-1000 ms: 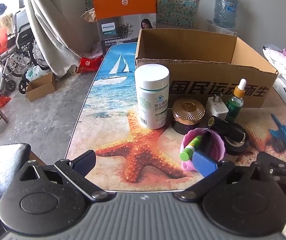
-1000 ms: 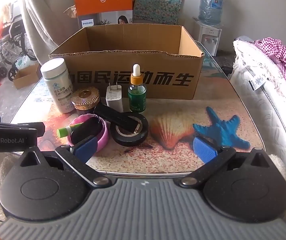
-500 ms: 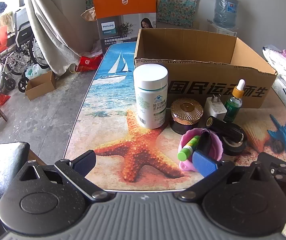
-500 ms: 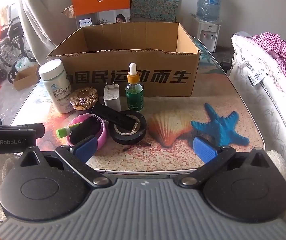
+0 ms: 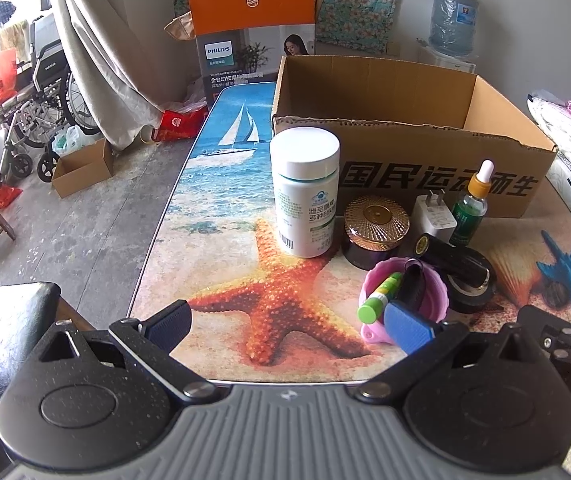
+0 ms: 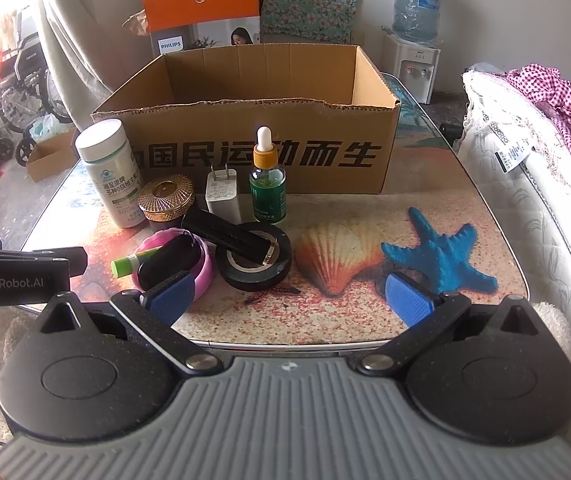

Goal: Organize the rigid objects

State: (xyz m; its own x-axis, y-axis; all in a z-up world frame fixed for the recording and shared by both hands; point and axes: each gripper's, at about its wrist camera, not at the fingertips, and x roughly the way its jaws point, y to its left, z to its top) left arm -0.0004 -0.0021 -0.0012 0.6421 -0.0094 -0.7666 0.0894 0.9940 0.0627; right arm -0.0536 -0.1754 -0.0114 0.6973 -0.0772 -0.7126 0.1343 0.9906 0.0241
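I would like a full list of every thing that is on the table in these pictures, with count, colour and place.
cardboard box: 1, brown, open, back of table
pill bottle: 1, white, far left
jar: 1, dark with gold lid, right of pill bottle
charger plug: 1, white, before the box
dropper bottle: 1, green, right of plug
tape roll: 1, black, front
black tube: 1, lying across tape roll
pink ring: 1, front left
lip balm: 1, green
left gripper: open
right gripper: open

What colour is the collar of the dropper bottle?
Orange, under a white bulb; the dropper bottle shows best in the right wrist view.
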